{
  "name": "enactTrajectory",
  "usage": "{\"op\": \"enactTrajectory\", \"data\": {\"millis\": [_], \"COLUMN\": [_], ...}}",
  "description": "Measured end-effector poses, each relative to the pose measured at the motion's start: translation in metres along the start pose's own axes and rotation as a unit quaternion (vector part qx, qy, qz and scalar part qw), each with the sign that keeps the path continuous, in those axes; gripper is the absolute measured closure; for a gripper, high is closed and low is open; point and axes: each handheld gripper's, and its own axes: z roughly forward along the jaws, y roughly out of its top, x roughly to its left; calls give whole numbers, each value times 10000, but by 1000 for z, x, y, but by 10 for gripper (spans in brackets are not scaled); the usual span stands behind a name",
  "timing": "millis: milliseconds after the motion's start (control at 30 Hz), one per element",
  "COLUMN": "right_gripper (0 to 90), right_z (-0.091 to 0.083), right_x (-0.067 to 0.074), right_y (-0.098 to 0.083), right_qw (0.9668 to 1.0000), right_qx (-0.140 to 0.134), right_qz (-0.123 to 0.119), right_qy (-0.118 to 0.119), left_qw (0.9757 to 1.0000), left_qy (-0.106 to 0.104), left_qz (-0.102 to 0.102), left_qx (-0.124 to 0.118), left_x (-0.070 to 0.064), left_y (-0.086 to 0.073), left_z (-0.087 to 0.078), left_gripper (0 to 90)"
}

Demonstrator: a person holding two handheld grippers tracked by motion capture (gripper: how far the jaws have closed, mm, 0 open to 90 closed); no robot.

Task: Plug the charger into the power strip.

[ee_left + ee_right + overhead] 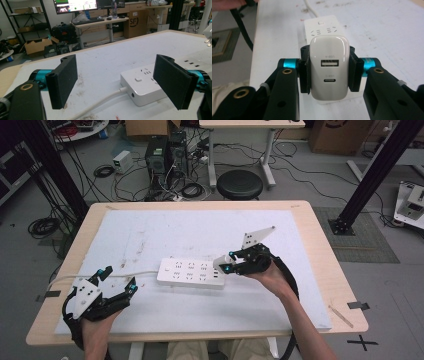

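Observation:
A white power strip (190, 273) lies in the middle of the white mat, its cable running off to the left. My right gripper (226, 261) hovers at the strip's right end, shut on a white USB charger (329, 67) whose two ports face the camera; the pads (304, 72) press on its two sides. The strip (323, 26) lies beyond and below the charger. My left gripper (118, 280) rests at the mat's front left, open with nothing between its pads (62, 80). From the left gripper view the strip's near end (142, 85) and cable (100, 103) lie just ahead.
The white mat (150, 235) covers most of the wooden table (325, 270). A black stool (240, 184) stands beyond the far edge, among cables and computer boxes on the floor. A black frame post (372, 175) rises at the right.

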Motion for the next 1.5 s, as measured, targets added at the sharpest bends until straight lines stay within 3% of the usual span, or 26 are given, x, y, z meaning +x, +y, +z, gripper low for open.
{"op": "enactTrajectory", "data": {"millis": [67,133,167,333,567,633,733,867,1033,1100,1167,1233,1267,1433,1500], "right_gripper": [633,633,633,633,633,633,633,633,633,633,633,632,632,632,632], "right_z": [6,9,15,28,41,47,52,60,67,72,73,77,77,85,86], "right_x": [-2,-4,-8,-15,-21,-23,-25,-26,-27,-27,-27,-26,-26,-27,-27], "right_y": [7,10,17,31,48,56,60,63,67,70,72,76,76,80,80], "right_qw": [9997,9995,9986,9954,9905,9868,9843,9763,9729,9683,9666,9625,9625,9562,9556], "right_qx": [234,295,503,940,1356,1571,1713,2111,2242,2416,2466,2593,2593,2801,2828], "right_qz": [-48,-91,-134,-188,-222,-372,-419,-466,-547,-614,-683,-784,-784,-849,-825], "right_qy": [-32,-14,-2,81,93,91,121,105,175,153,145,110,110,82,66], "left_qw": [10000,10000,10000,9999,9998,9998,9997,9997,9995,9995,9995,9994,9994,9993,9993], "left_qy": [4,4,25,69,122,124,140,145,156,161,161,165,165,192,198], "left_qz": [-15,-15,-42,-93,-110,-98,-106,-110,-132,-124,-127,-141,-141,-144,-144], "left_qx": [26,26,50,69,103,125,140,183,242,248,260,274,274,275,290], "left_x": [1,1,3,6,8,9,9,10,11,11,12,12,12,14,14], "left_y": [-1,-1,-4,-7,-9,-9,-10,-12,-14,-14,-15,-15,-15,-16,-16], "left_z": [-1,-1,-4,-7,-11,-13,-14,-16,-17,-16,-16,-16,-16,-17,-18], "left_gripper": [197,197,197,197,197,197,197,197,197,197,197,197,197,197,197]}}
